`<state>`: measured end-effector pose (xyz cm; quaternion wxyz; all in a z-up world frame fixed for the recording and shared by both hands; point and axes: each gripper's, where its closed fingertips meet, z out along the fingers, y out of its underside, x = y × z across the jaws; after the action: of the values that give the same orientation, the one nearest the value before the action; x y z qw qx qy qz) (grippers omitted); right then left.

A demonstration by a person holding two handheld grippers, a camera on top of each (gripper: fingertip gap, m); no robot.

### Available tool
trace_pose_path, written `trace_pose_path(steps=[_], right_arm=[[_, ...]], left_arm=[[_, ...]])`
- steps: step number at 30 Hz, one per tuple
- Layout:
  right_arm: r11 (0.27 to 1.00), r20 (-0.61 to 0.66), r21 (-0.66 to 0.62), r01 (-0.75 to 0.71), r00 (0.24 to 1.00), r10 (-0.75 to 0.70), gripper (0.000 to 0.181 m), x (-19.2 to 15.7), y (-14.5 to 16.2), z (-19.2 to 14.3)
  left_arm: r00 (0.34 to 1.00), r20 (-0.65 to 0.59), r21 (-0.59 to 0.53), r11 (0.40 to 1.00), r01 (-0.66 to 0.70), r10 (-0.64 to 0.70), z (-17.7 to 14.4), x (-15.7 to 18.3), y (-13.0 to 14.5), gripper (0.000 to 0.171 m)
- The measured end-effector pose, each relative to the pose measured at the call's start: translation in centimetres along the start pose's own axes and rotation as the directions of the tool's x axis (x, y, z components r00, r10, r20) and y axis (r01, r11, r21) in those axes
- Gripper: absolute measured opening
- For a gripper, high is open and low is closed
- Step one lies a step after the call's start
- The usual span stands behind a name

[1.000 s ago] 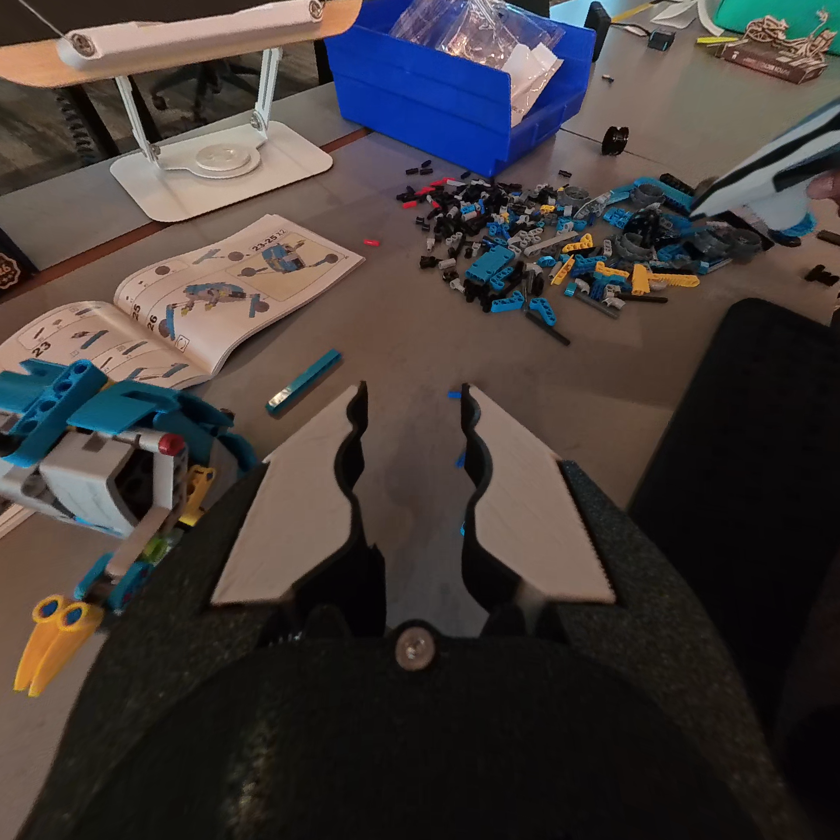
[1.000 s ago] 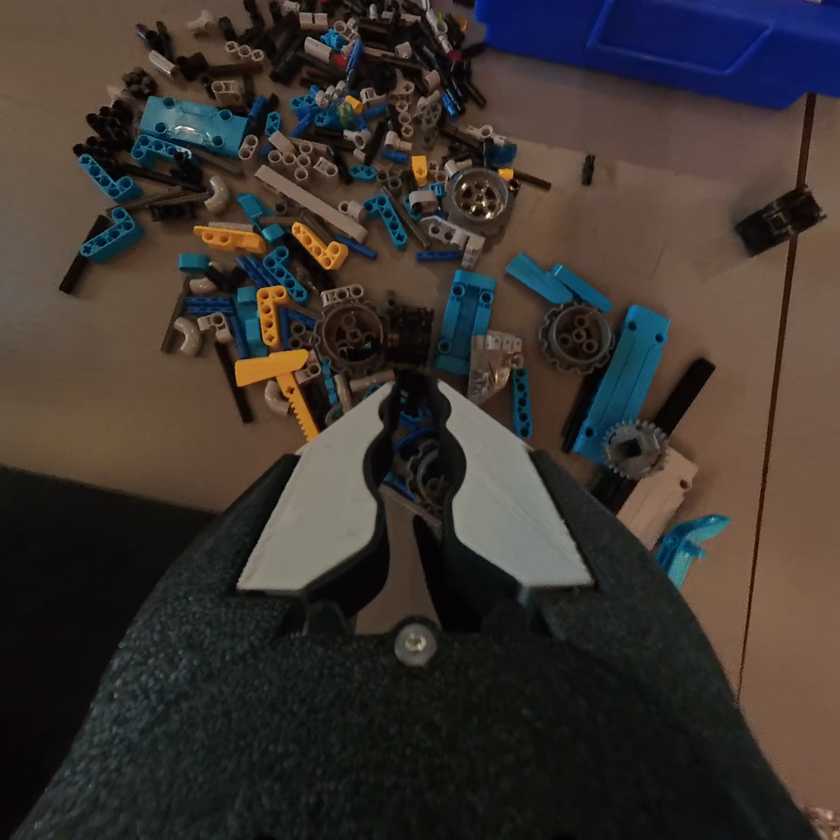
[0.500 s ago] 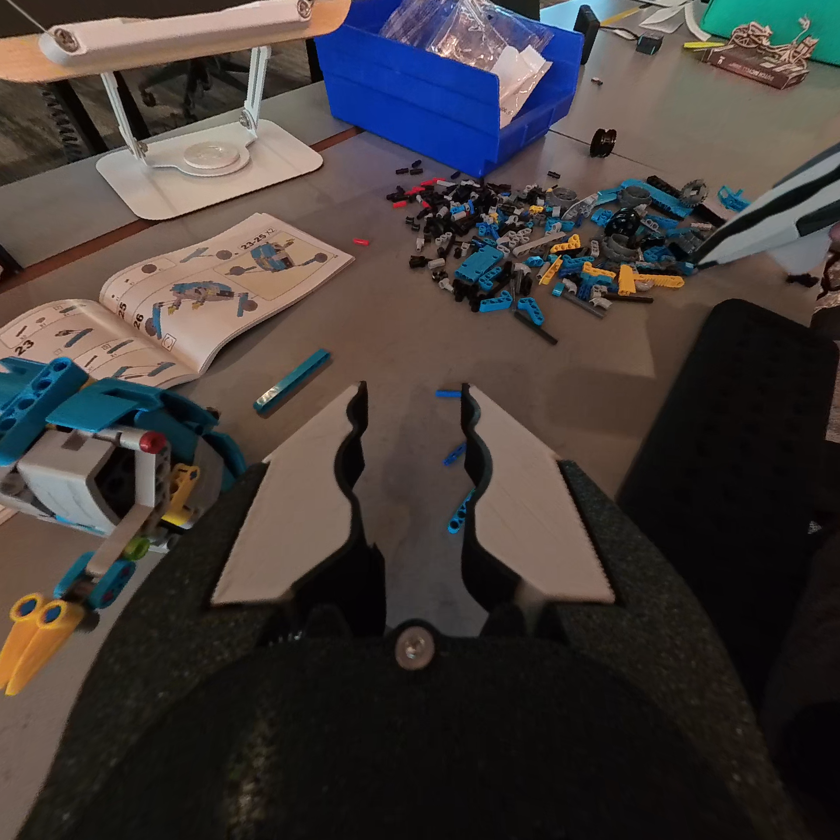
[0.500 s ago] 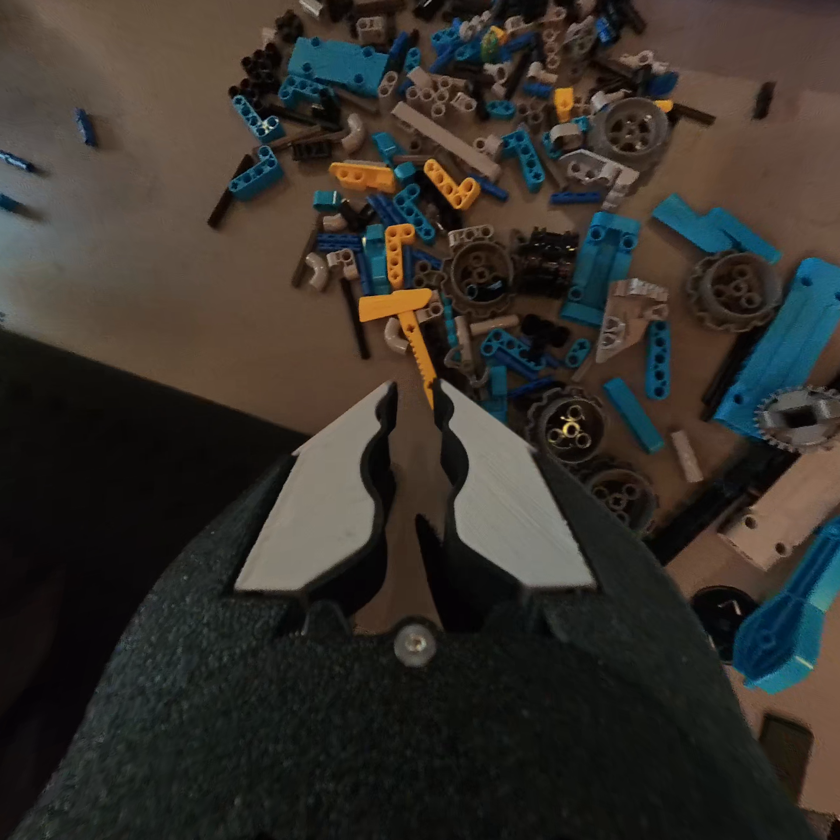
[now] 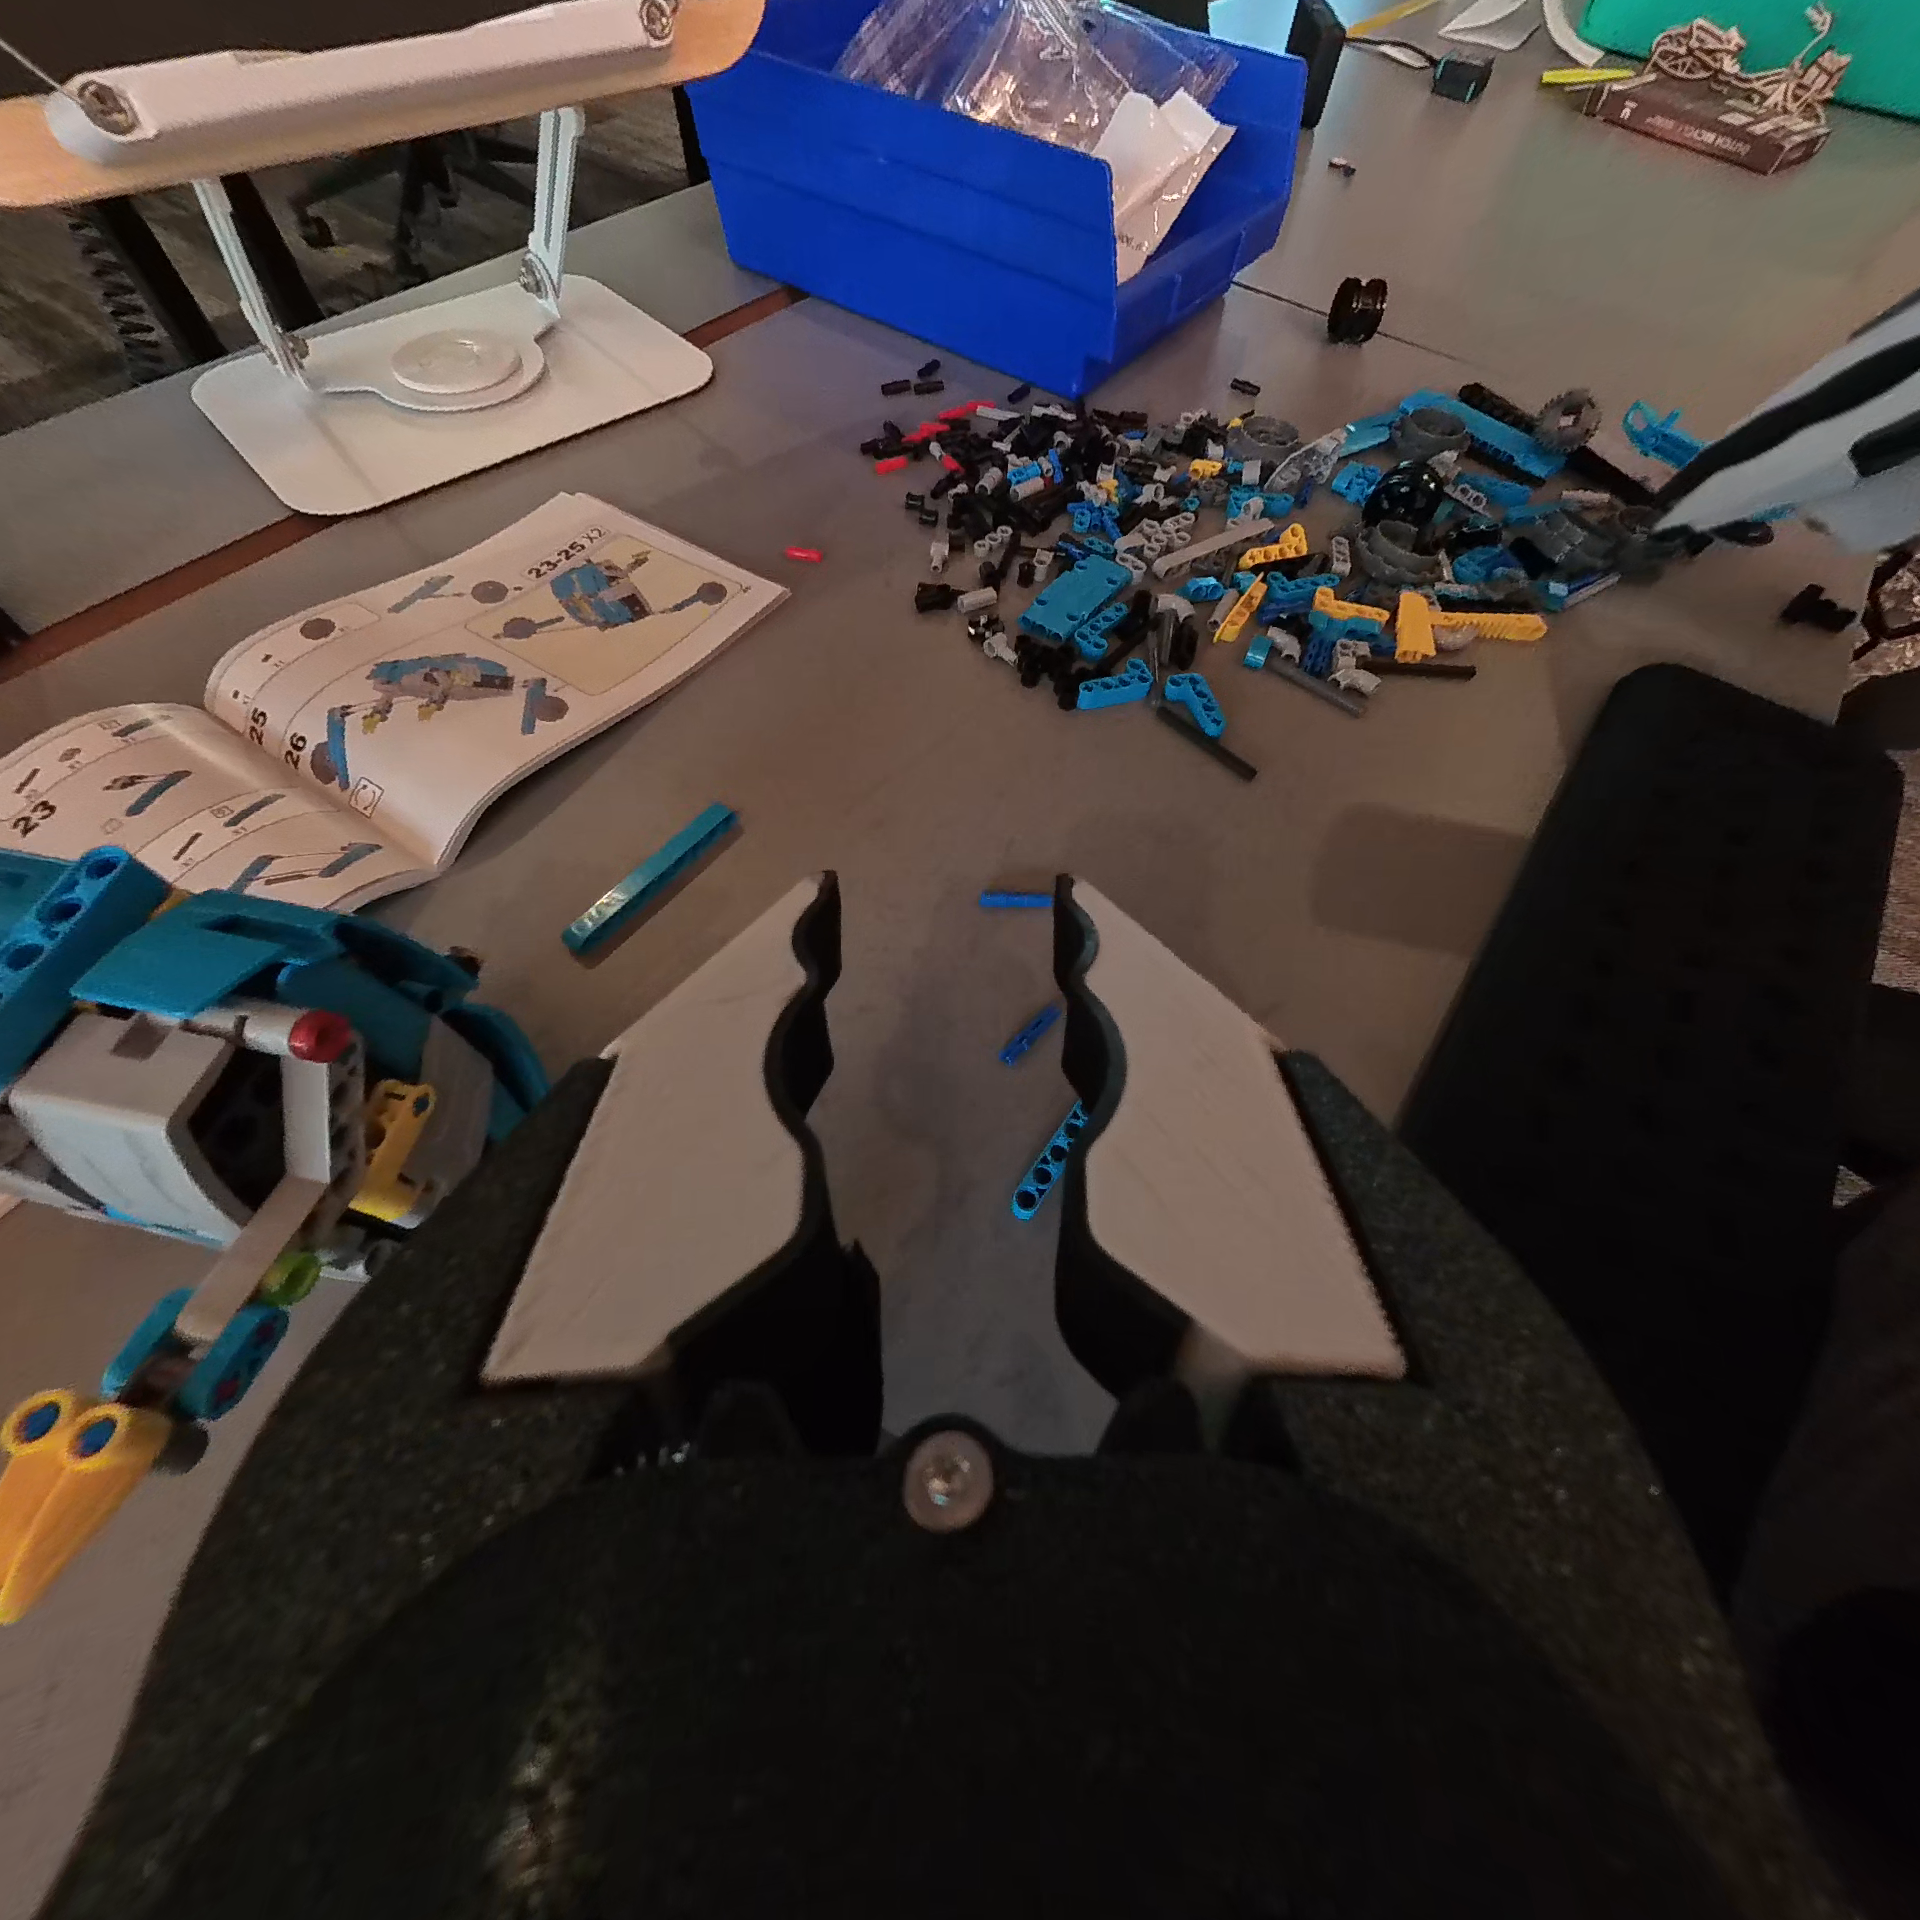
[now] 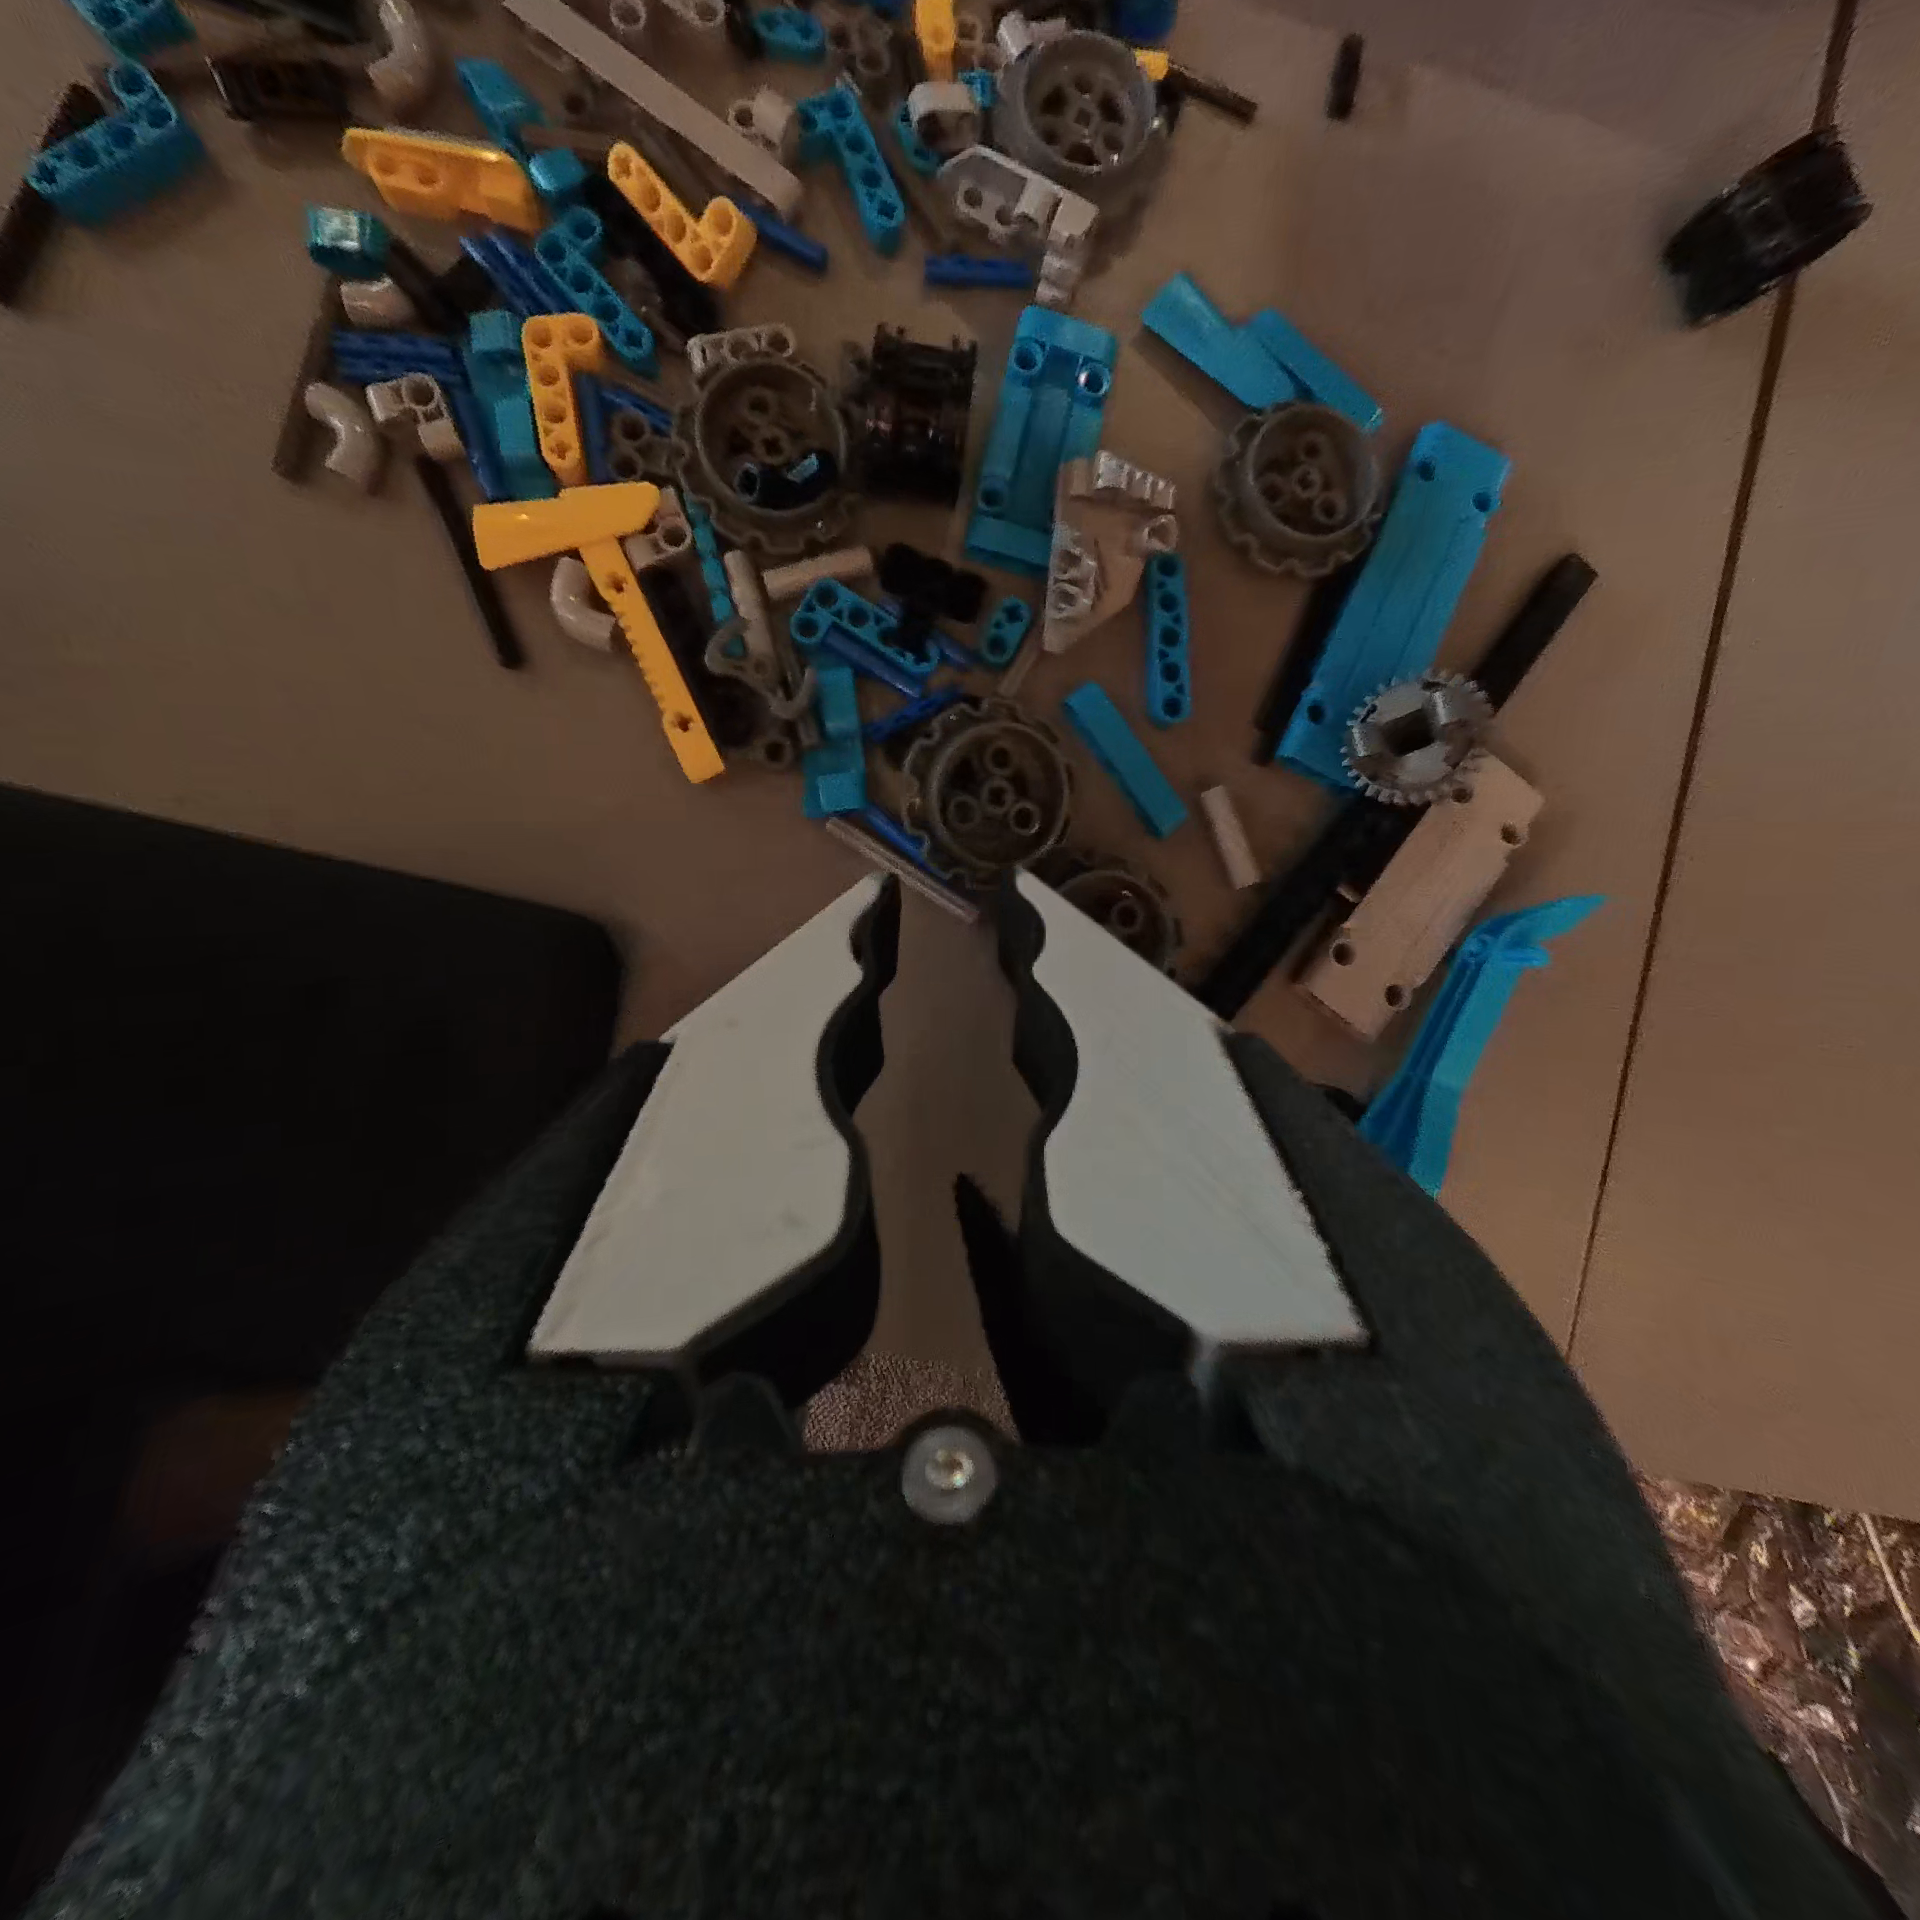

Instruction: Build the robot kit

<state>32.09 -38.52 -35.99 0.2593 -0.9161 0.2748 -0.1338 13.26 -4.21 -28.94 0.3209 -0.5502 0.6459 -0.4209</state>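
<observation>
My left gripper is open and empty, above bare table. Small blue pins and a thin blue beam lie by its right finger. A partly built blue, grey and yellow model stands to its left. My right gripper is open and empty, its tips at the near edge of a pile of loose building pieces, just short of a grey toothed wheel. It also shows in the left wrist view, over the pile's right end.
An open instruction booklet and a loose teal beam lie left of centre. A blue bin with plastic bags and a white stand sit at the back. A black chair back is at the right. A yellow toothed rack lies in the pile. Tip to tip, the grippers are about 40 cm apart.
My right gripper has shifted right along the pile's near edge and opened a little wider. My left gripper has pulled back slightly; more blue pins show between its fingers.
</observation>
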Motion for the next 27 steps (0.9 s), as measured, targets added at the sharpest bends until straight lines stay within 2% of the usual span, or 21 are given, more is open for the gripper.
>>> trace_pose_path(steps=[7, 16, 20, 27], right_arm=[[0.999, 0.014, 0.039, -0.016, 1.000, 0.016, 0.014, 1.0, -1.2, 0.5], [1.000, -0.052, 0.003, -0.014, 0.999, 0.014, 0.012, 5.3, -0.7, 1.3], [0.998, -0.014, 0.054, 0.028, 1.000, -0.028, 0.011, 4.4, -3.8, 2.7], [0.982, 0.042, 0.152, 0.112, 0.992, -0.120, 0.010, 3.0, -11.6, 6.4]], left_arm=[[1.000, 0.011, -0.005, 1.000, 0.001, -0.001, 0.0, -0.1, 0.0, 0.041], [1.000, 0.026, -0.019, 1.000, 0.004, -0.003, 0.2, -0.6, 0.3, 0.041], [1.000, 0.027, -0.019, 1.000, -0.002, 0.003, 0.5, -0.5, 0.0, 0.041], [0.995, 0.094, -0.031, 0.999, -0.017, 0.020, -0.3, -1.6, 0.0, 0.041]])
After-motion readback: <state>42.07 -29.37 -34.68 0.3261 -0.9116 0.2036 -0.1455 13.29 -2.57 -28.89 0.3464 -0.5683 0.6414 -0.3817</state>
